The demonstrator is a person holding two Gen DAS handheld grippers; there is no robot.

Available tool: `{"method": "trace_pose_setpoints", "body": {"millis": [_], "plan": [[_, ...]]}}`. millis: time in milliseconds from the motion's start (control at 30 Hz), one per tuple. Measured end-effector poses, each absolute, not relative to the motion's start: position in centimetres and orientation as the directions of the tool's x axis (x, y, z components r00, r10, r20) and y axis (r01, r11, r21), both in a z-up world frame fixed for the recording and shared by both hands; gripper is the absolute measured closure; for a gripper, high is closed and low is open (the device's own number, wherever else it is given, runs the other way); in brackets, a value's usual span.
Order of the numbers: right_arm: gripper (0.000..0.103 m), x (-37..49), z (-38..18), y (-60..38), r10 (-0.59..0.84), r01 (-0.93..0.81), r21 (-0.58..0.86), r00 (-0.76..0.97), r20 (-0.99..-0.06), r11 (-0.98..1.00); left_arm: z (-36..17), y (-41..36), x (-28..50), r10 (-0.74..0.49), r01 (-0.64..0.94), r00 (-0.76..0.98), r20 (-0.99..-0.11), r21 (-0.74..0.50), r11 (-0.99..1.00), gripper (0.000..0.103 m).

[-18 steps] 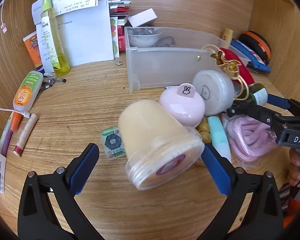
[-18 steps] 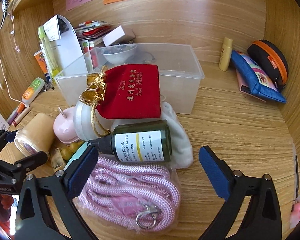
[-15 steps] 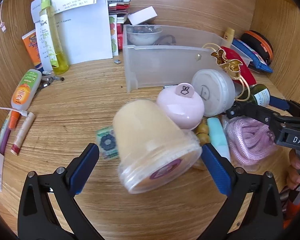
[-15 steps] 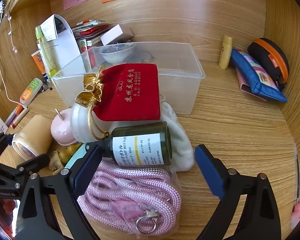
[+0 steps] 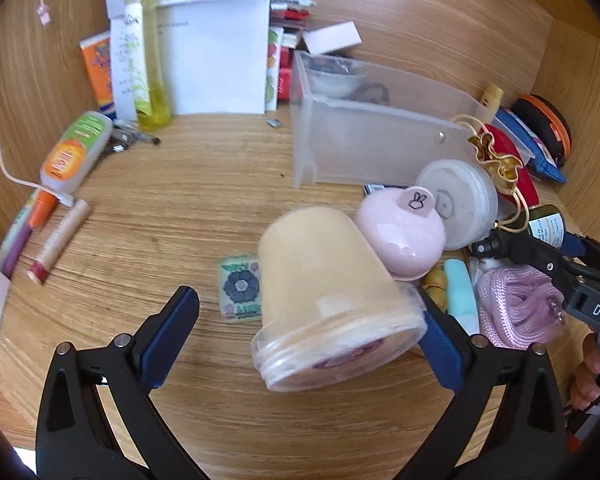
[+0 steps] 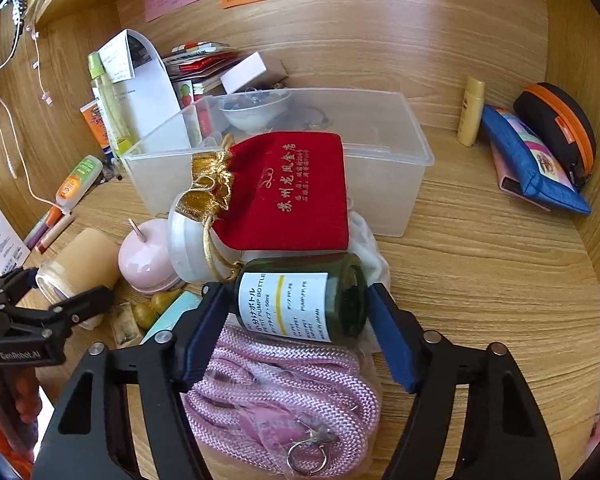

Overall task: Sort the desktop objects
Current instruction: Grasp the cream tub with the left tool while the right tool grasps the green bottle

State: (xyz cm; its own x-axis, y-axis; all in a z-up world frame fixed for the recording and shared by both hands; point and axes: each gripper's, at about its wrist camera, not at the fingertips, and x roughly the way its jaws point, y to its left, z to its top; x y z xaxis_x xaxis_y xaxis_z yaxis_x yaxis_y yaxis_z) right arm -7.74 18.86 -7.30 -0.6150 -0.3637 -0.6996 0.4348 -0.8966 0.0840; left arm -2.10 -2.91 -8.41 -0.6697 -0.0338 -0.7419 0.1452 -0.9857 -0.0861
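Note:
A tan lidded jar [image 5: 332, 300] lies on its side between the open fingers of my left gripper [image 5: 308, 328]; the right finger touches its rim, the left finger stands apart. My right gripper [image 6: 296, 320] straddles a dark green pump bottle [image 6: 300, 300] lying on its side, its pads at both ends of the bottle. The bottle rests on a bagged pink rope [image 6: 280, 392]. A red velvet pouch [image 6: 292, 192], a white round tub [image 6: 188, 236] and a pink apple-shaped case [image 6: 144, 256] lie behind it, before a clear plastic bin [image 6: 380, 168].
A white bowl [image 6: 256, 110] sits in the bin. Tubes and pens [image 5: 52, 208], a yellow spray bottle [image 5: 148, 64] and papers [image 5: 212, 52] stand at the left. A blue pouch [image 6: 532, 164], an orange-trimmed case [image 6: 560, 128] and a small yellow bottle [image 6: 471, 112] are at the right.
My right gripper has moved forward and narrowed around the green bottle. My left gripper has shifted slightly; the tan jar sits further right between its fingers.

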Motion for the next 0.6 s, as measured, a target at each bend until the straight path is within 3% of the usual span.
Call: {"method": "trace_pose_setpoints", "body": {"millis": [200, 433, 600], "plan": [[0.041, -7.5, -7.0, 19.6, -0.37, 0.423, 0.101, -0.623, -0.689, -0.901, -7.4, -2.7, -0.9, -0.123, 0.177, -0.692, -0.711, -0.002, -0.984, 0.003], [0.041, -6.9, -6.0, 20.9, -0.373, 0.407, 0.111, -0.652, -0.66, -0.907, -8.4, -1.8, -0.8, -0.101, 0.169, -0.658, -0.746, -0.015, -0.986, 0.033], [0.041, -6.2, -5.1, 21.6, -0.387, 0.412, 0.117, -0.667, -0.637, -0.903, -9.2, -2.2, -1.3, -0.083, 0.195, -0.649, -0.756, -0.06, -0.979, 0.033]]}}
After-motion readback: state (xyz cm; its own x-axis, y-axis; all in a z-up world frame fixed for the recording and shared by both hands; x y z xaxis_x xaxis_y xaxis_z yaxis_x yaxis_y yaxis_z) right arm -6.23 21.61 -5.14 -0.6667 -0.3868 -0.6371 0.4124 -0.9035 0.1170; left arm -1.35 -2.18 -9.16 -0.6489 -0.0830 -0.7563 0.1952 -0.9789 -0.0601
